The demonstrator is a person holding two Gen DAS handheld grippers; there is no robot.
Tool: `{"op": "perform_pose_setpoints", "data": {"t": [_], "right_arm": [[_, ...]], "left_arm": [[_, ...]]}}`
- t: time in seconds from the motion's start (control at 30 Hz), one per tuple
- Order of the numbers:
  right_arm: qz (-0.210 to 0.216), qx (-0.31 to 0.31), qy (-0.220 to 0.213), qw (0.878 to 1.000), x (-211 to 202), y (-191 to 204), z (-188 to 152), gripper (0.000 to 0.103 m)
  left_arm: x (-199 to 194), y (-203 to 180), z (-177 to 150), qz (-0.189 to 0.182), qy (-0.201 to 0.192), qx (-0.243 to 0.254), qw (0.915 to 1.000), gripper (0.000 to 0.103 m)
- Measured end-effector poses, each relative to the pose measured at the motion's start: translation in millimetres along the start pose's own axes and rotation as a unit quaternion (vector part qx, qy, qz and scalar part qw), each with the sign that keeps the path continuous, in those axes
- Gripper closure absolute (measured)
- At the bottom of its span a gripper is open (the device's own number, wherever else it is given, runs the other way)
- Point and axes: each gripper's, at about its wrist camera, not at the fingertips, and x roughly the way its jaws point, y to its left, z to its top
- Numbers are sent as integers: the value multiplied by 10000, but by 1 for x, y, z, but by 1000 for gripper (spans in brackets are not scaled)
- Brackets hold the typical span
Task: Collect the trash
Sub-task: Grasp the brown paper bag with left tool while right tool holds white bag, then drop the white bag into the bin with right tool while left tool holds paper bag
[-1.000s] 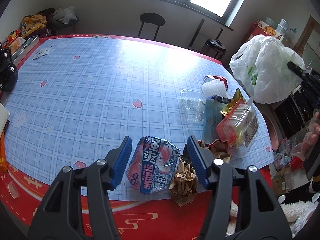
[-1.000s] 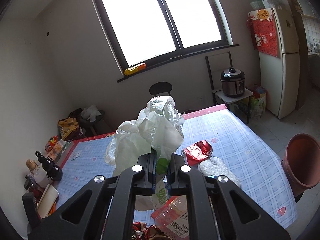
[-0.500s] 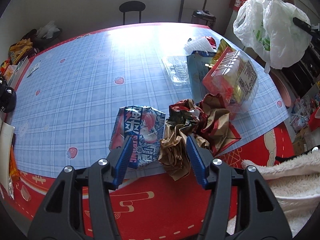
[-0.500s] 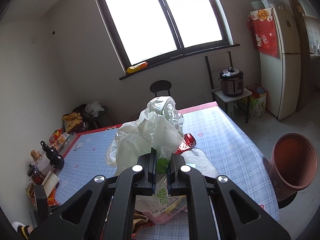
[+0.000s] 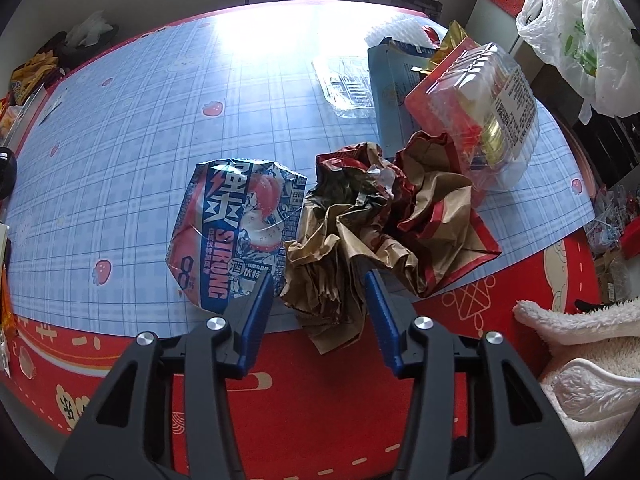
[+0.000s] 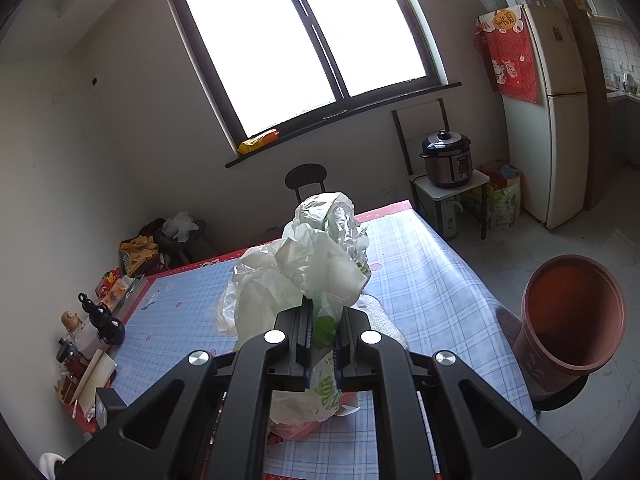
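Crumpled brown paper wrapper (image 5: 336,256) at the near edge of the blue checked tablecloth (image 5: 160,128), its lower tip hanging over onto the red table border (image 5: 320,400). Lies between the blue pads of the left gripper (image 5: 318,280); jaws closing in on it, pads (image 5: 260,300) not yet visibly pressing. Touching its left side: flattened blue-and-pink drink carton (image 5: 236,236), printed with "STRONG". Touching its right side: larger brown-and-red paper bag (image 5: 440,224), creased and partly flattened. Leaning against that bag, further back: clear plastic clamshell box (image 5: 484,108) with red and yellow contents, tilted. Behind the clamshell: blue cardboard box (image 5: 392,92); just beside it to the left, empty clear plastic tray (image 5: 348,84) flat on the cloth.

White plastic bag (image 6: 304,276) with green print, pinched in the right gripper (image 6: 322,332); jaws pressed together on the gathered plastic, bag bunched above and hanging below the fingers. Same bag visible from the left wrist view at upper right, held above the table's far corner (image 5: 576,32).

White fleece sleeve (image 5: 580,344) at the lower right of the left wrist view. Terracotta-coloured pot (image 6: 572,316) beside the table's right edge, tilted. Black stool (image 6: 306,178) at the far side of the table, below the window (image 6: 304,48). Pressure cooker (image 6: 446,158) on a small stand next to the fridge (image 6: 556,120).
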Motion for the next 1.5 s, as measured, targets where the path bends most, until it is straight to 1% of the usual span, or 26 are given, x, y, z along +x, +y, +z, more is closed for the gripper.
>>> {"op": "perform_pose_setpoints", "data": {"t": [0.23,0.3,0.43,0.53,0.6,0.67,0.73,0.83,0.87,0.9,0.93,0.97,1.0,1.13,1.27,1.5], "right_arm": [[-167,166,-30,9997,-3,-6,-4,93],[-202,178,-44,9996,-5,-6,-4,93],[-253,194,-64,9995,-5,-4,-4,93],[-246,189,-65,9995,-5,-3,-4,93],[-238,170,-66,9995,-3,-1,-4,93],[-222,138,-56,9996,-1,2,-4,93],[-199,99,-43,9997,2,5,-2,93],[-173,68,-15,9998,4,6,-2,93],[-172,73,-3,9998,5,6,-2,93],[-170,77,11,9998,6,7,-2,93],[-167,72,27,9998,7,7,-2,93],[-162,59,34,9998,7,7,-1,93],[-153,40,27,9999,7,8,-1,93],[-131,15,-8,9999,6,8,0,93],[-113,61,14,9999,7,5,1,93],[34,79,80,9999,14,6,2,93]], "left_arm": [[13,-6,10,-118,55,128,9998,54],[15,-5,11,-168,53,147,9997,59],[15,-4,11,-222,29,213,9995,63],[16,-2,11,-274,69,221,9994,61],[17,-1,12,-295,92,226,9993,59],[19,-2,11,-207,153,272,9993,60],[21,-1,10,-262,167,282,9991,60],[22,-1,10,-246,153,281,9992,59],[23,-1,10,-238,139,250,9993,61],[23,-1,11,-237,123,216,9994,69],[22,0,11,-218,82,195,9995,74],[20,0,11,-165,16,181,9997,81],[17,1,12,-119,-21,171,9998,85],[-1,11,10,-167,-218,-1,9996,88],[-25,22,9,-104,-446,-155,9988,89],[-65,40,16,228,-890,-551,9942,89]]}}
